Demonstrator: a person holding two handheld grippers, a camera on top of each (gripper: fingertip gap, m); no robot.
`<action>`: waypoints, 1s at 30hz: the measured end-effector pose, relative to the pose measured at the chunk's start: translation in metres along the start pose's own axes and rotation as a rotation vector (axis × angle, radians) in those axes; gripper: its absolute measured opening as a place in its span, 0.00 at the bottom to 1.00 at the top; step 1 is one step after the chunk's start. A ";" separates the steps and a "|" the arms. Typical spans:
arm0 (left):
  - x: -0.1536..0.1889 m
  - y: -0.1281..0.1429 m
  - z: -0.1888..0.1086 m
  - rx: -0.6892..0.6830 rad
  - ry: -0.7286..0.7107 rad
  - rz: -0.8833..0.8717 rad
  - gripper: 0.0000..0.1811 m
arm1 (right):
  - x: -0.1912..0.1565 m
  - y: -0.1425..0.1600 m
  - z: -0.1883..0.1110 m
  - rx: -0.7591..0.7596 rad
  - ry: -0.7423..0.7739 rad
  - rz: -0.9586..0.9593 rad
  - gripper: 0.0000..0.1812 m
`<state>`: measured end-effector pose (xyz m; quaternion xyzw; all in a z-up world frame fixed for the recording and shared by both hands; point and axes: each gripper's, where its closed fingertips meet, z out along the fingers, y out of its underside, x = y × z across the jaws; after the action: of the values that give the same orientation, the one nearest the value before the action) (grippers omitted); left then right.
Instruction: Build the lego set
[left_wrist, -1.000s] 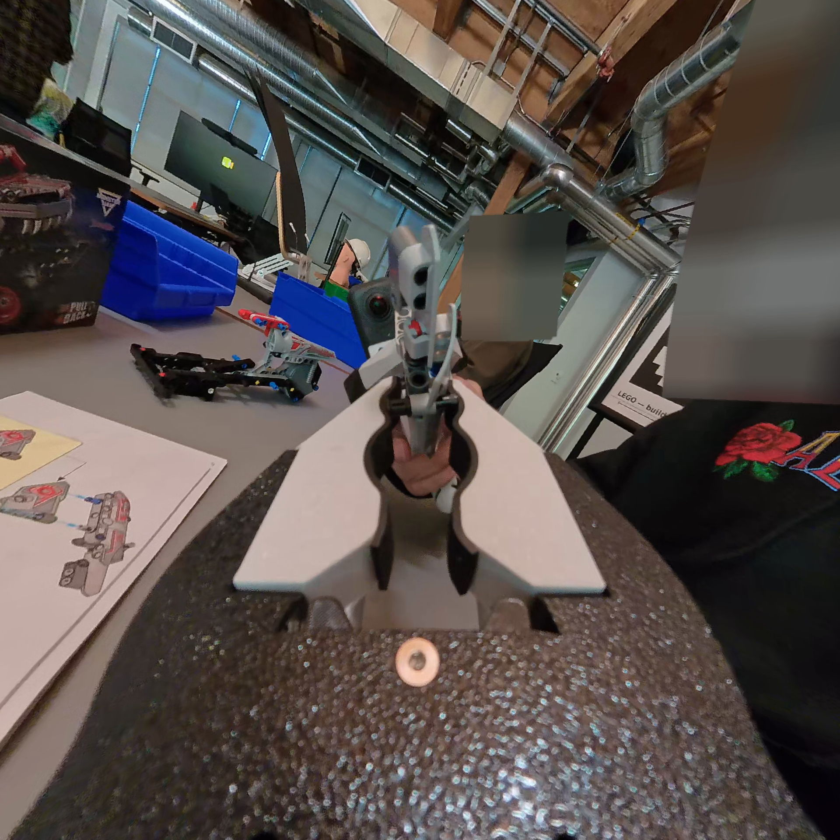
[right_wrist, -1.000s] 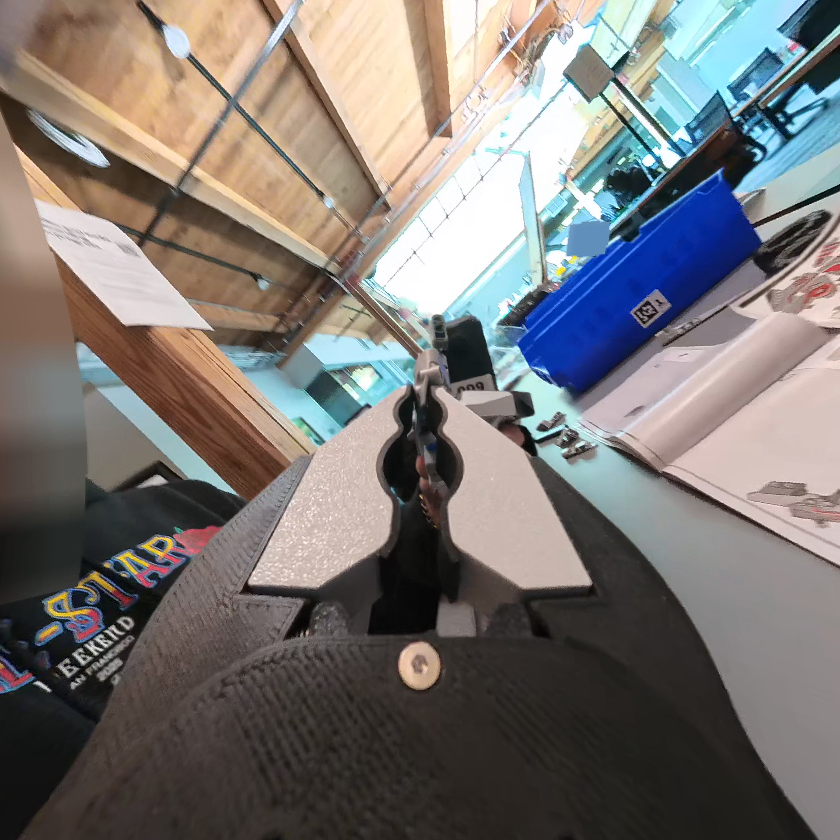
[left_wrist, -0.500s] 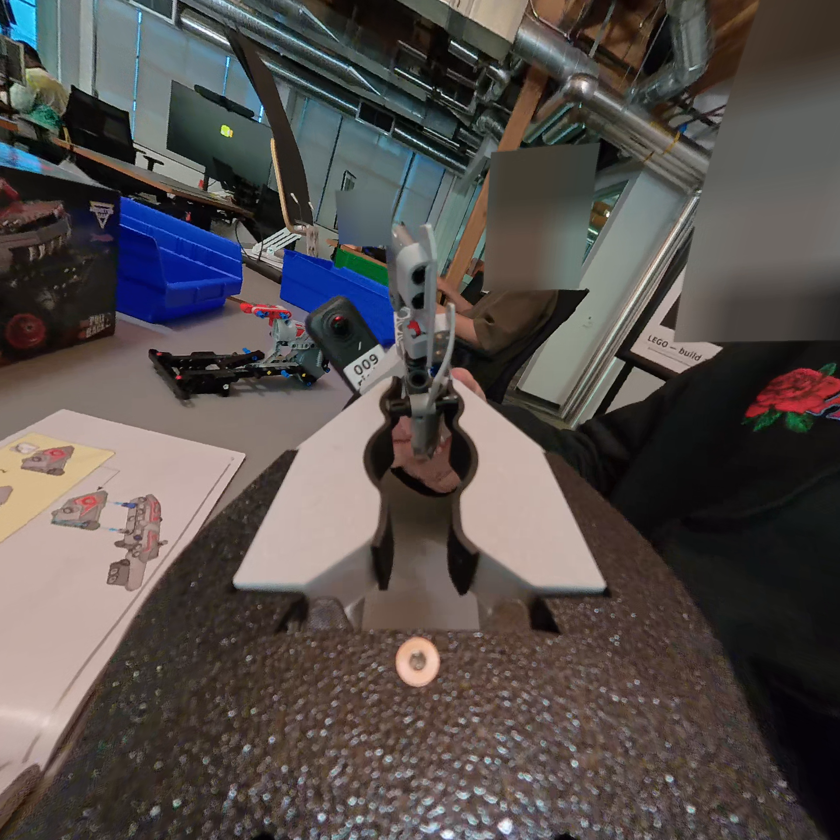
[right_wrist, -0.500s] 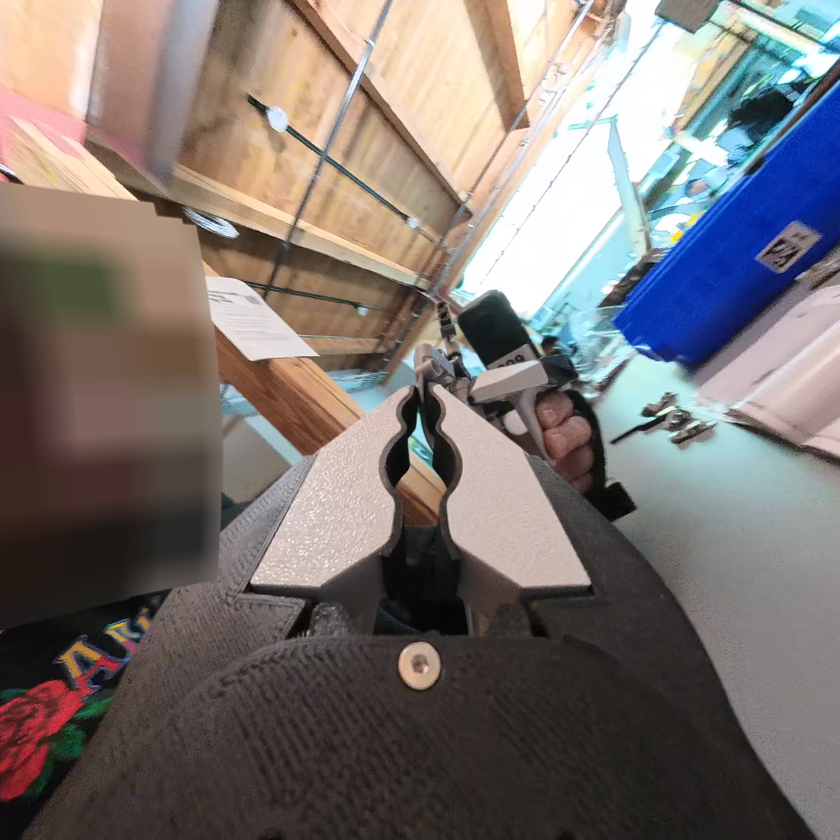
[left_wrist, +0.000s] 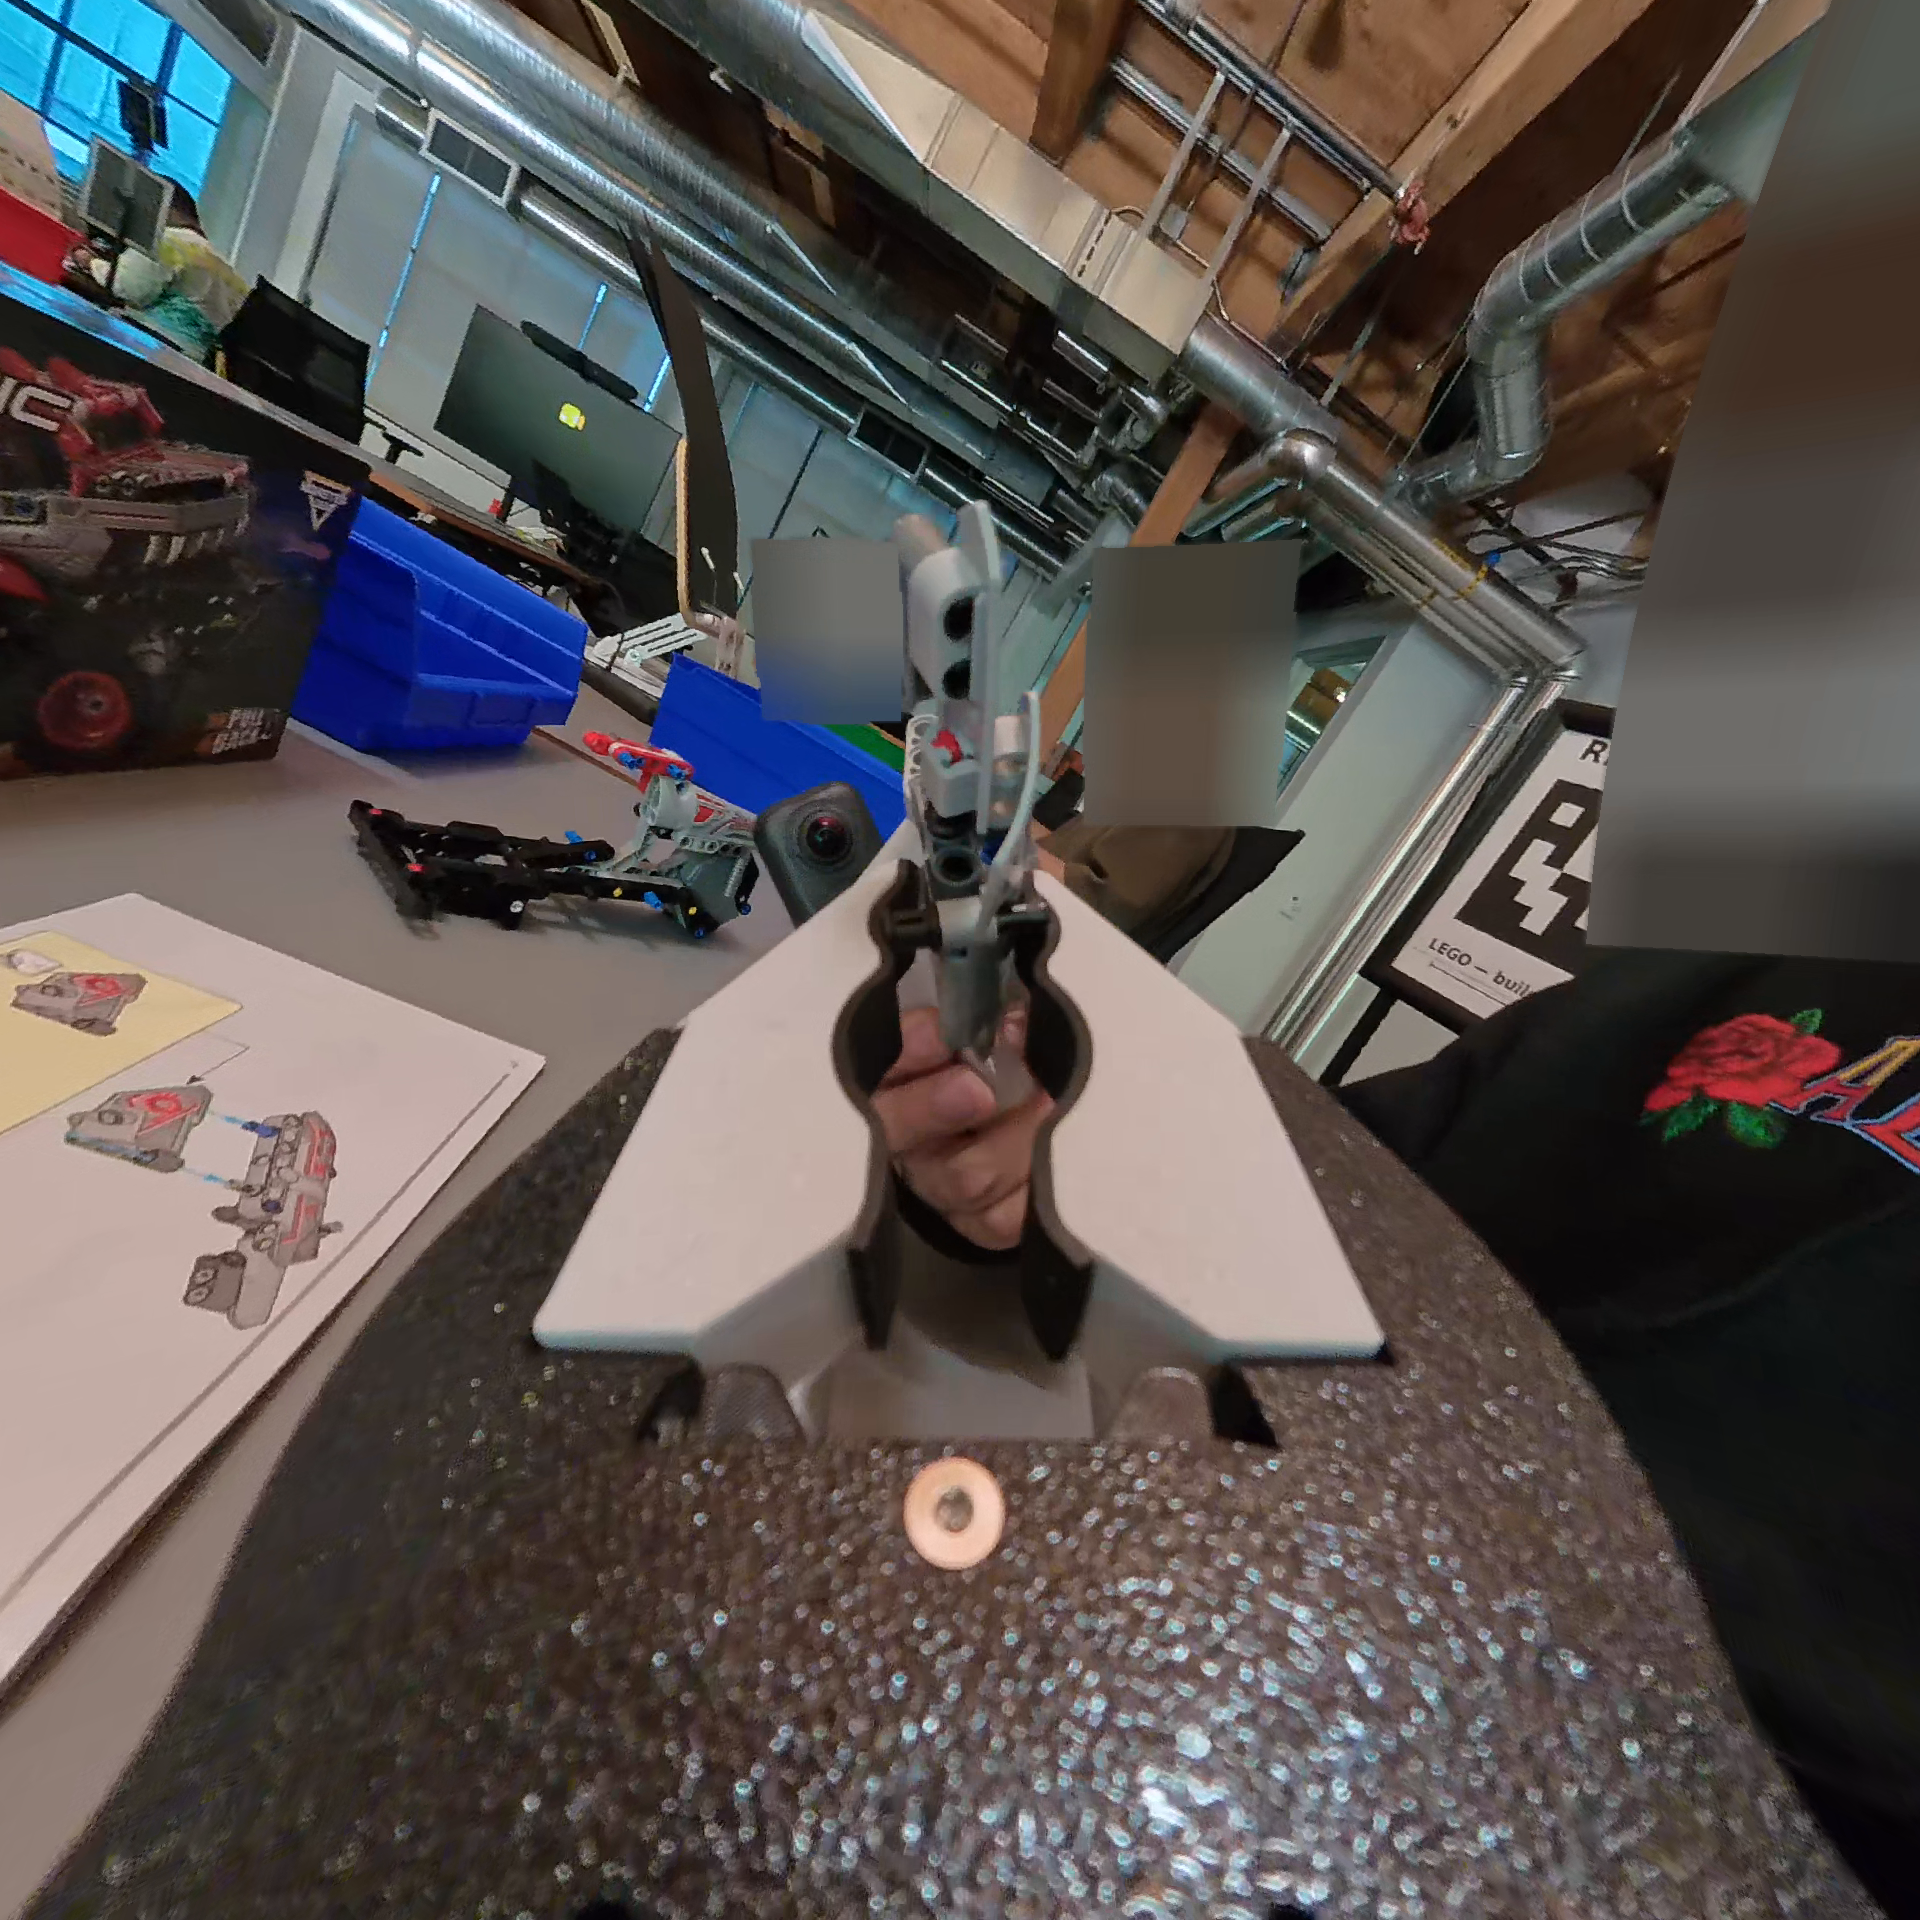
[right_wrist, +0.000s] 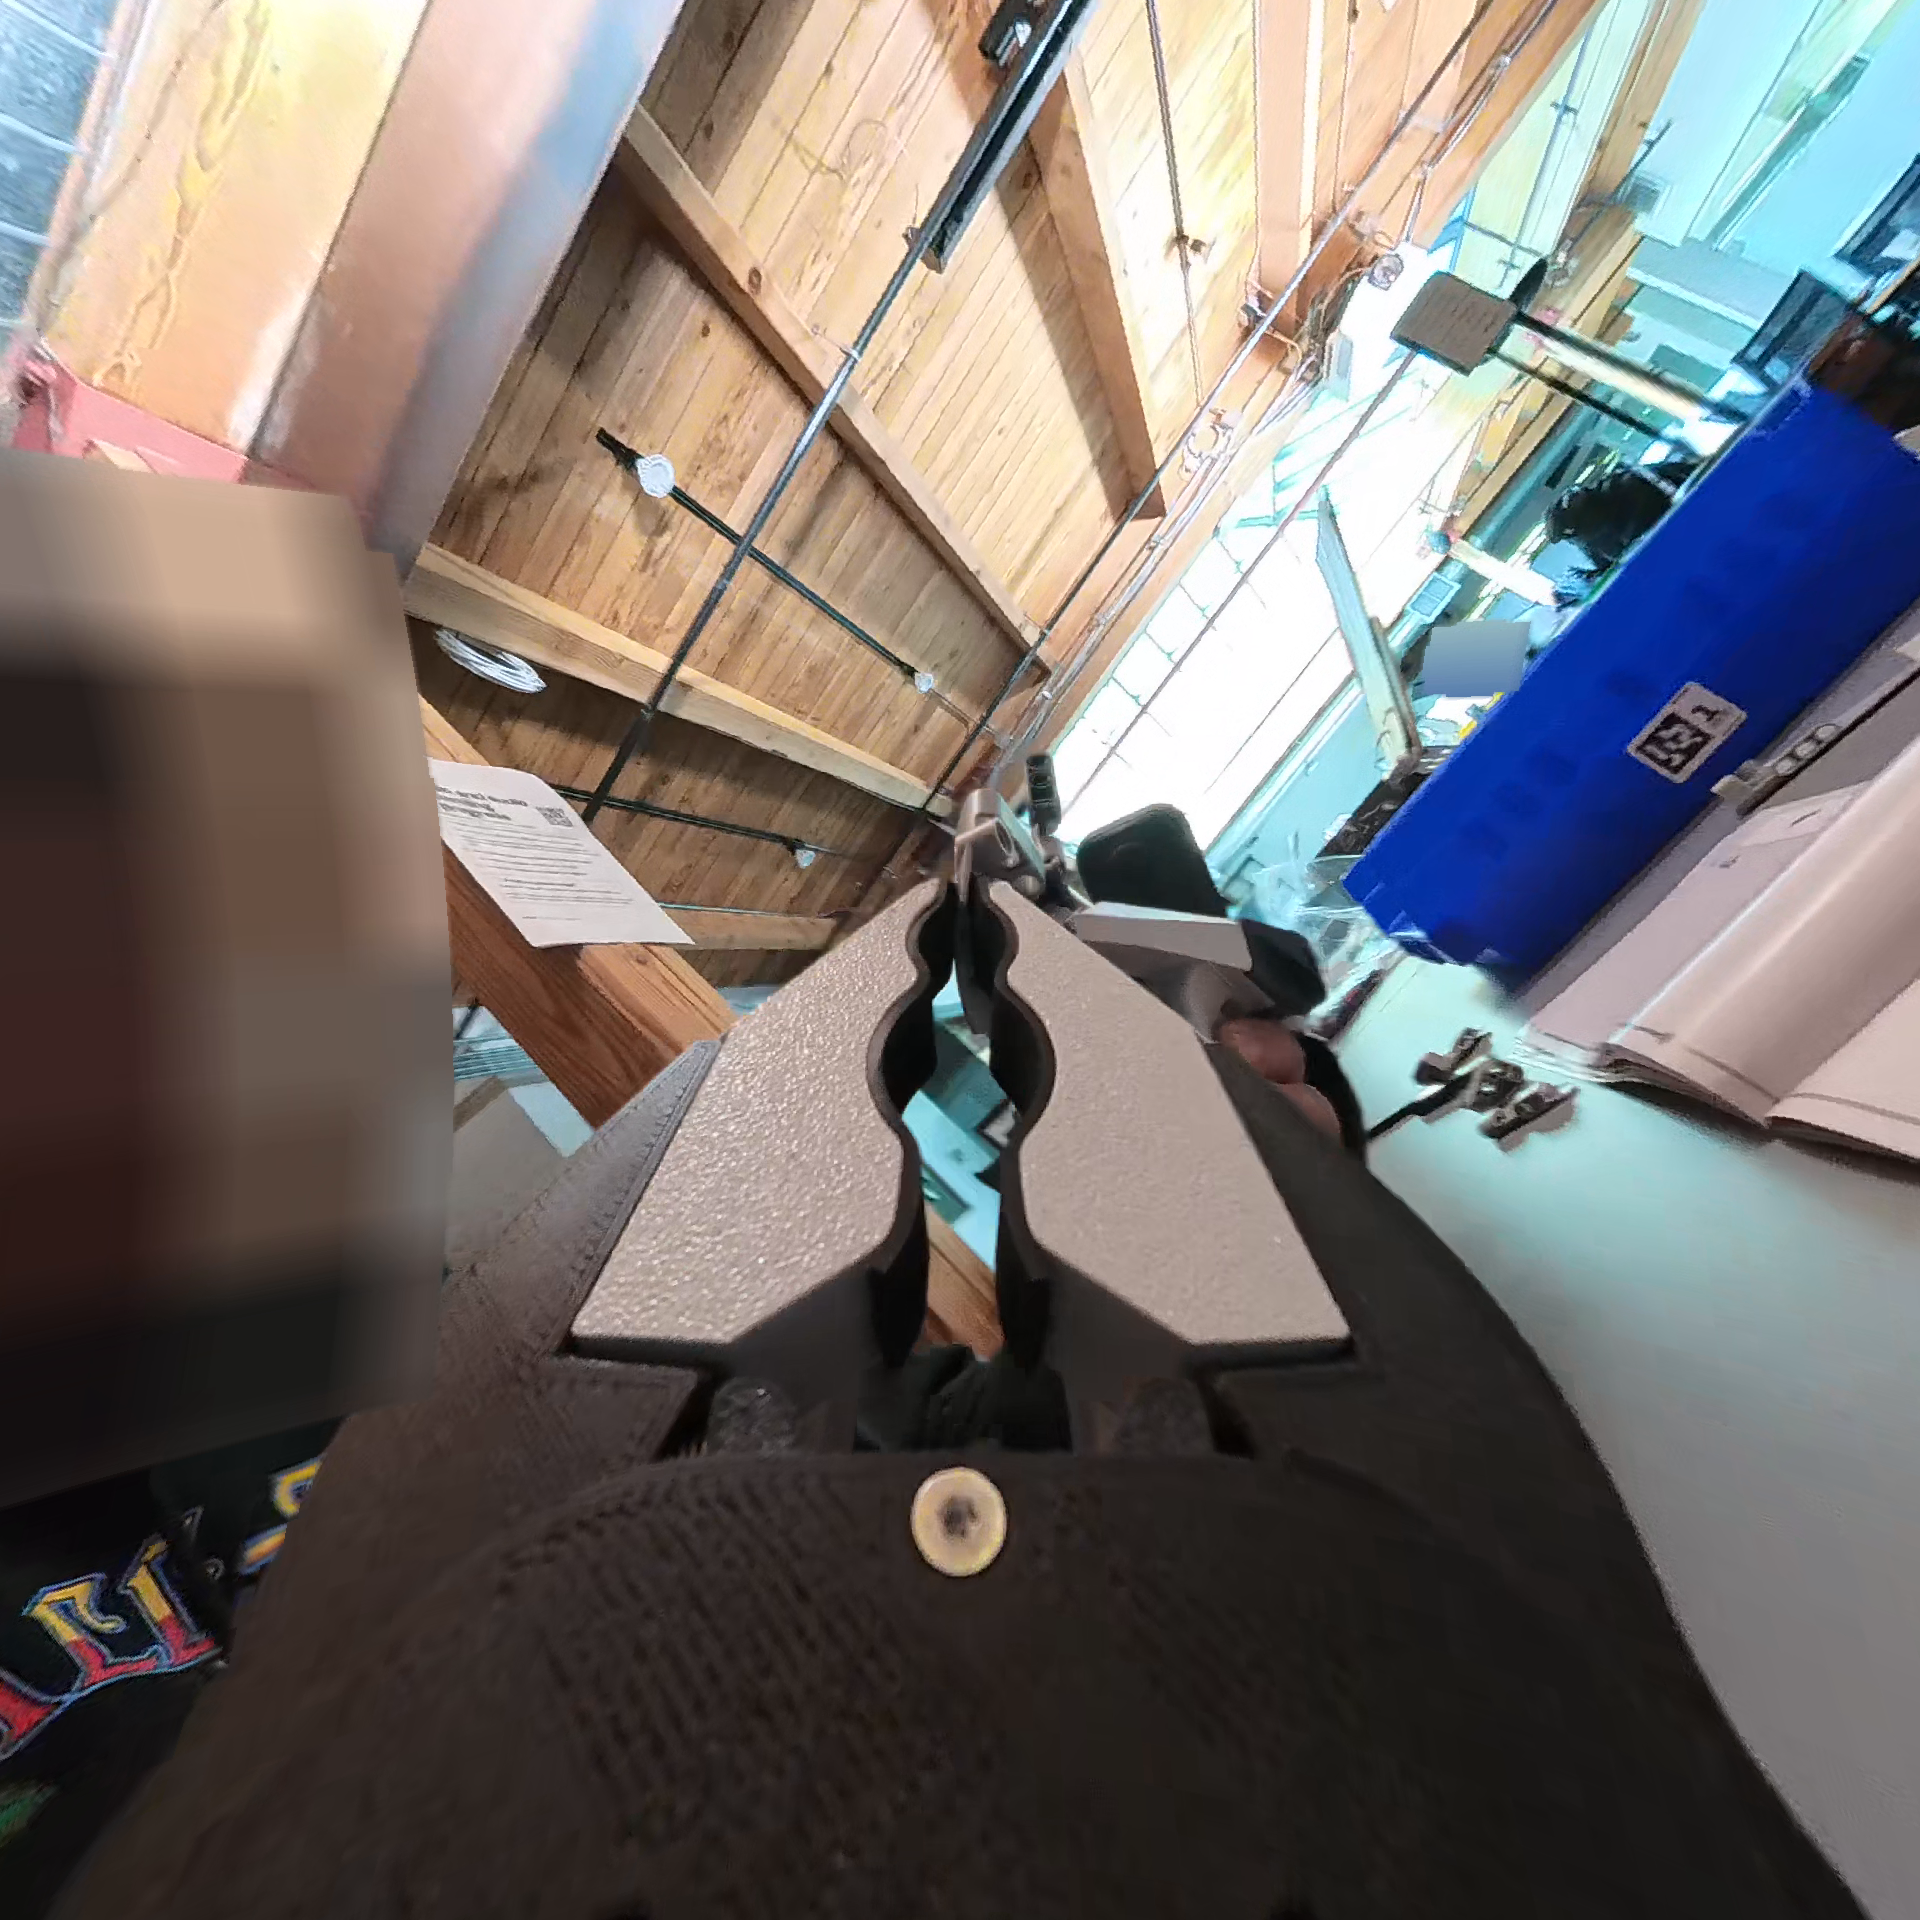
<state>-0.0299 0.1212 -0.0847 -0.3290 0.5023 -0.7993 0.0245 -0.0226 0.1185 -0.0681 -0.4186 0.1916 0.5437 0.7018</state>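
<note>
My left gripper (left_wrist: 961, 909) is shut on a small grey lego sub-assembly (left_wrist: 951, 665) with a red bit that stands up out of its fingertips. My right gripper (right_wrist: 971, 899) is shut on the same grey sub-assembly (right_wrist: 987, 826), gripping it from the opposite side. The two grippers face each other above the table. In the left wrist view the right gripper's camera (left_wrist: 826, 842) and the hand holding it (left_wrist: 956, 1132) show behind my fingers. In the right wrist view the left gripper's finger (right_wrist: 1158, 930) shows just right of my tips.
A black lego chassis (left_wrist: 540, 873) with red and blue bits lies on the grey table (left_wrist: 260, 831). An open instruction booklet (left_wrist: 208, 1143), the set box (left_wrist: 135, 551) and blue bins (left_wrist: 436, 655) stand around it. Loose pieces (right_wrist: 1486, 1091) lie by the booklet (right_wrist: 1766, 1039). A person's black sleeve (left_wrist: 1662, 1299) is at right. Both grippers' tips are close together, under 4 cm apart.
Both grippers keep hold of the sub-assembly. The pair has tilted and turned: the left view has swung back upward, and the right view now shows more of the table and blue bin.
</note>
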 end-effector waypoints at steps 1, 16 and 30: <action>0.000 0.000 0.001 0.008 0.000 -0.004 0.09 | 0.000 -0.001 0.000 -0.004 0.013 -0.023 0.01; 0.009 0.003 0.002 -0.056 0.040 0.084 0.09 | -0.006 0.005 -0.001 -0.030 -0.056 0.066 0.01; -0.003 0.010 0.001 -0.109 -0.084 0.158 0.09 | 0.004 0.005 -0.008 -0.059 0.017 -0.045 0.02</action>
<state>-0.0298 0.1167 -0.0939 -0.3223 0.5678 -0.7519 0.0908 -0.0247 0.1145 -0.0777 -0.4479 0.1722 0.5294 0.6996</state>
